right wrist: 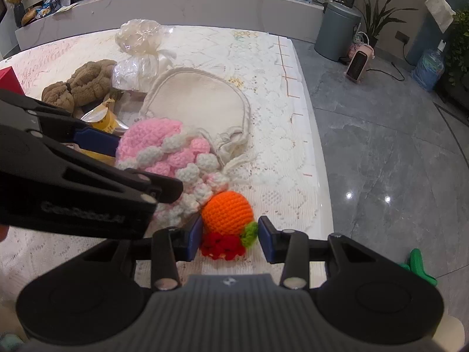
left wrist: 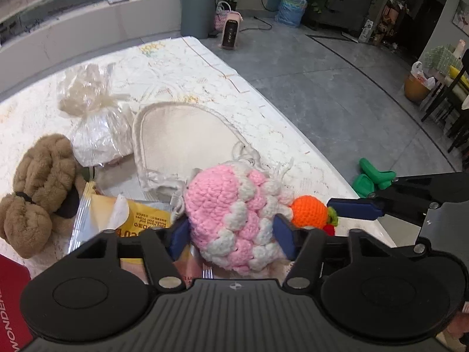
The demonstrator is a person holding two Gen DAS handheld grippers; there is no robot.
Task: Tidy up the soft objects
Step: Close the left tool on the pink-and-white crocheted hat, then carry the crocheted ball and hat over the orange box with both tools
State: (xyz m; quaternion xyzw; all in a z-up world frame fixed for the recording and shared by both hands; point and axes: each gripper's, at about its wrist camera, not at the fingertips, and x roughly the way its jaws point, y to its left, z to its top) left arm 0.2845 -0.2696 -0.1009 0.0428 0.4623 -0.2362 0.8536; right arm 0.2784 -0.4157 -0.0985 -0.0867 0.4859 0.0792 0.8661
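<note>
A pink and white crochet piece [left wrist: 231, 214] lies on the lace-covered table between the pads of my left gripper [left wrist: 233, 234], which press on its two sides. It also shows in the right wrist view [right wrist: 164, 149]. An orange crochet ball [right wrist: 227, 212] with a green tip and a red crochet bit [right wrist: 221, 245] lies between the jaws of my right gripper [right wrist: 230, 237], which stand open around it. The ball shows in the left wrist view [left wrist: 310, 211] too. A cream drawstring pouch [left wrist: 181, 135] lies flat behind them.
A brown plush toy [left wrist: 41, 187] lies at the left, beside a cellophane-wrapped bundle [left wrist: 96, 117] and a yellow wet-wipes pack [left wrist: 140, 217]. A red box [left wrist: 11, 302] is at the near left. The table edge [right wrist: 316, 146] runs along the right, with grey floor beyond.
</note>
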